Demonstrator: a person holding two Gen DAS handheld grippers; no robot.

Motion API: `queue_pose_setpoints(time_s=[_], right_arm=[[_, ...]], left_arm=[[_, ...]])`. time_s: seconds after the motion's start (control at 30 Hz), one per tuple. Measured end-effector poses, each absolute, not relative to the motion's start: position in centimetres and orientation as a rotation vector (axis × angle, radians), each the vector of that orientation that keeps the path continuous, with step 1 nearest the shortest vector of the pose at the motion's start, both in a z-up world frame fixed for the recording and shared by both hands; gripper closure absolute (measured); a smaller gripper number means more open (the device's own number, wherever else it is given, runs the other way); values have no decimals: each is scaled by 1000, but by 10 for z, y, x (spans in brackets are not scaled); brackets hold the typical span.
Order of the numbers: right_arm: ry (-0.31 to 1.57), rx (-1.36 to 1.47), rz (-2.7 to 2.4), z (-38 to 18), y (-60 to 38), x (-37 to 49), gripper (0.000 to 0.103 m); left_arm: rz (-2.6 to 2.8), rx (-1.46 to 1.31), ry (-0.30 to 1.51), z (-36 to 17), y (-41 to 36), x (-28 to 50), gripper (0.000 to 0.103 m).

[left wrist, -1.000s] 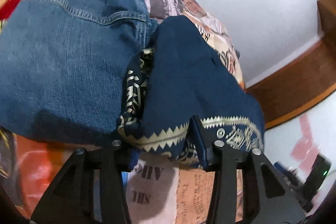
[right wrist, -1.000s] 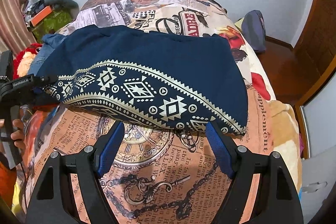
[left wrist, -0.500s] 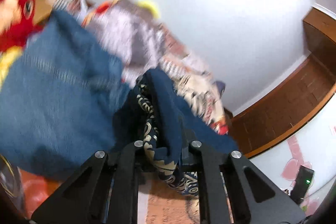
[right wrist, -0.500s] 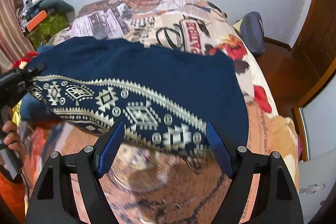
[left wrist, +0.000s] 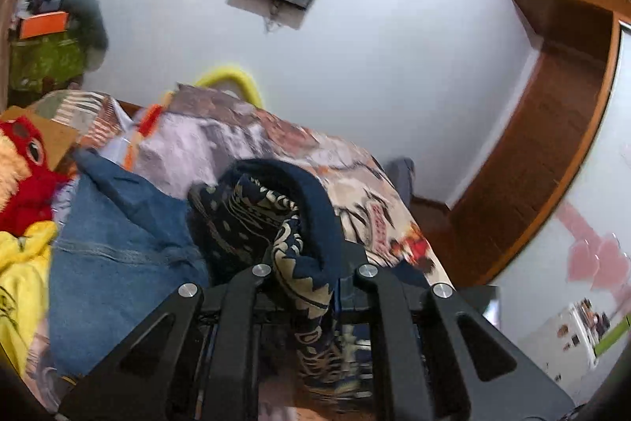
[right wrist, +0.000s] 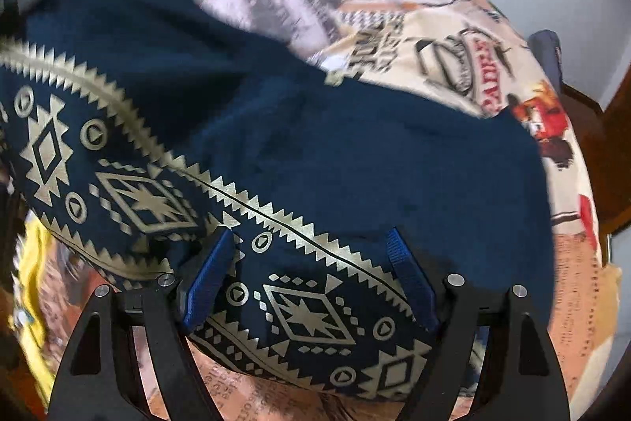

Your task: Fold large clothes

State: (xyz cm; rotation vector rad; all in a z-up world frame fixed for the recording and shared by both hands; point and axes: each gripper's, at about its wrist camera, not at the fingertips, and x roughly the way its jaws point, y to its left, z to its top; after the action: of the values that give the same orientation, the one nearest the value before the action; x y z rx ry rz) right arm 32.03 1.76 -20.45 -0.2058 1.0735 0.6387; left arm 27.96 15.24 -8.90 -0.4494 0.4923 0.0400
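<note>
My left gripper (left wrist: 311, 275) is pinched narrow on a bunched corner of the navy garment (left wrist: 299, 223); its jaws have just been closing, cloth between them. The garment rises from the jaws as a gathered ridge, running away from the tool and a little left. Left of that ridge lie the jeans (left wrist: 114, 247), then a yellow cloth (left wrist: 19, 287) and a red plush (left wrist: 23, 184). Ahead and right is bare bedspread (left wrist: 355, 192), then floor beyond the bed edge.

My right gripper (right wrist: 311, 279) stands wide, and the patterned hem of the garment (right wrist: 307, 318) lies between the blue pads (right wrist: 209, 279). I cannot tell if they press it. Here the garment's long axis runs left to right across the tool, its hem band slanting down from upper left to the jaws. Bedspread (right wrist: 465, 58) is free ahead and right; the bed edge falls off at far right.
</note>
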Motion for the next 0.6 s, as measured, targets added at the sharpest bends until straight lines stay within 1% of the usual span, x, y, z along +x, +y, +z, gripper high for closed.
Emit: queue_pose_setpoints(time_s=[0.07, 0.13, 0.3, 0.4, 0.47, 0.53, 0.6], right_arm=[[1060, -268, 666, -210, 20, 313, 26], [1040, -313, 687, -201, 14, 309, 26], [1004, -237, 637, -180, -44, 306, 26], [1021, -212, 527, -184, -90, 310, 26], [1057, -171, 446, -198, -121, 317, 26], [1152, -76, 413, -220, -146, 327, 26], [1230, -22, 416, -239, -150, 333, 26]], left_arm=[[27, -413, 505, -87, 136, 287, 92], [19, -369, 506, -83, 121, 294, 92], [-35, -310, 511, -64, 85, 311, 92], [-102, -305, 523, -56, 59, 324, 92], [-139, -295, 534, -56, 40, 331, 92], [-186, -290, 555, -57, 17, 340, 92], [-249, -313, 589, -63, -5, 350, 92]])
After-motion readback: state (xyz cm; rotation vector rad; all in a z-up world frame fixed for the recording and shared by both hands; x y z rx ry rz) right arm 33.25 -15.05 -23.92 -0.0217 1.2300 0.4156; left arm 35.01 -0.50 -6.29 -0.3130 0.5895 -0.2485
